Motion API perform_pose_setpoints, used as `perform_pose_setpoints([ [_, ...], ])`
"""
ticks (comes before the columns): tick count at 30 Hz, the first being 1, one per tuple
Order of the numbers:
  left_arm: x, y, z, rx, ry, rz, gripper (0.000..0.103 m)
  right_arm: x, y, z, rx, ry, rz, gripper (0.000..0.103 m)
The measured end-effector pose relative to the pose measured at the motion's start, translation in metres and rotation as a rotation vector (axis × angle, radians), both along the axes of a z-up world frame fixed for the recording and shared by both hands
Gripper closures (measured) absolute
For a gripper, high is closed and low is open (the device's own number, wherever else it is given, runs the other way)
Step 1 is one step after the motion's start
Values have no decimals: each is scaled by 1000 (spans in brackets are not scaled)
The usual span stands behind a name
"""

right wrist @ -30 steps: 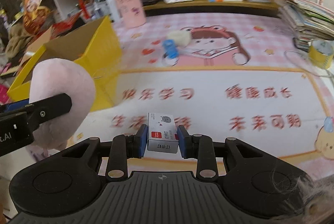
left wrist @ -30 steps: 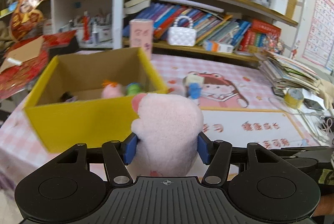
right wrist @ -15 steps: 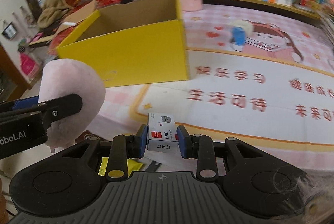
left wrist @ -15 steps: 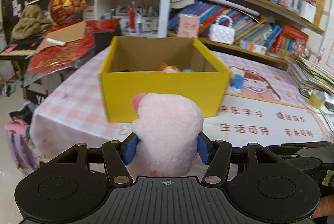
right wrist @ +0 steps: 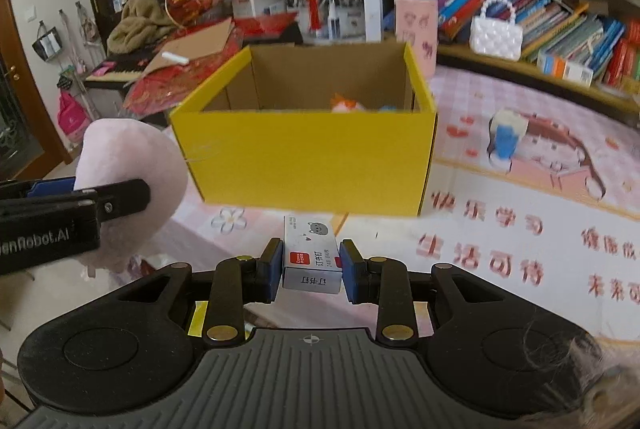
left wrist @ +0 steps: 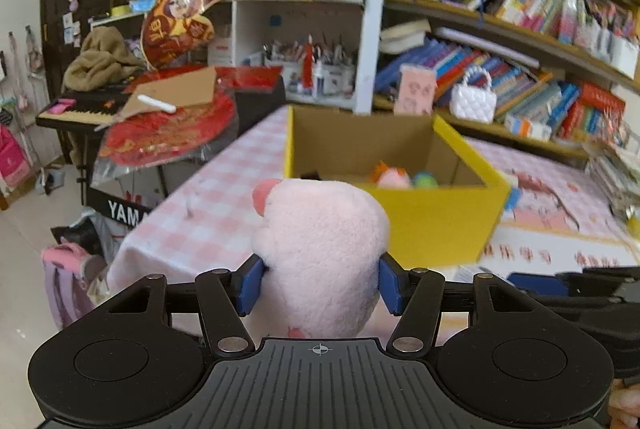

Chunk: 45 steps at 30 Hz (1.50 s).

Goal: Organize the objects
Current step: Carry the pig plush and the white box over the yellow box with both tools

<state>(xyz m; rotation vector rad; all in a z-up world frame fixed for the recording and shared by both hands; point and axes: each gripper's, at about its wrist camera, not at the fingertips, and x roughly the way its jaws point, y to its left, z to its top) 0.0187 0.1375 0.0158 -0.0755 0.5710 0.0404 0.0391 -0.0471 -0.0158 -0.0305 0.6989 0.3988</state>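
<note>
Left wrist view: the left gripper (left wrist: 320, 283) clamps a pink plush toy (left wrist: 324, 253) between its blue pads (left wrist: 249, 285), squeezing its sides. At one o'clock beyond it stands an open yellow cardboard box (left wrist: 436, 221) on the pink checked tablecloth (left wrist: 208, 197); small soft toys (left wrist: 394, 177) lie inside. At three o'clock, part of the other tool shows.

Right wrist view: the right gripper (right wrist: 312, 269) grips a small white staple box (right wrist: 313, 253), pads tight on both sides. The yellow cardboard box (right wrist: 312, 161) sits at twelve o'clock, just beyond. At nine o'clock, the left gripper holds the pink plush toy (right wrist: 128, 153). A blue-and-white toy (right wrist: 505, 137) lies at two o'clock on the mat.
</note>
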Motion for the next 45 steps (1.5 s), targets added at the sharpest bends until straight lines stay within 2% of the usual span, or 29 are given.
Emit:
perform_pose_setpoints([
  [7, 38, -1, 26, -15, -110, 3, 45, 38, -4, 29, 44, -77, -27, 75],
  [14, 82, -13, 33, -17, -126, -3, 45, 92, -3, 42, 52, -157, -27, 75],
  [30, 173, -38, -2, 32, 25, -20, 45, 169, 19, -6, -120, -92, 156, 75],
  [37, 192, -39, -17, 38, 84, -14, 44, 186, 27, -16, -183, -95, 211, 75],
  [45, 204, -38, -27, 44, 130, -13, 37, 191, 36, -20, -254, -124, 271, 75],
])
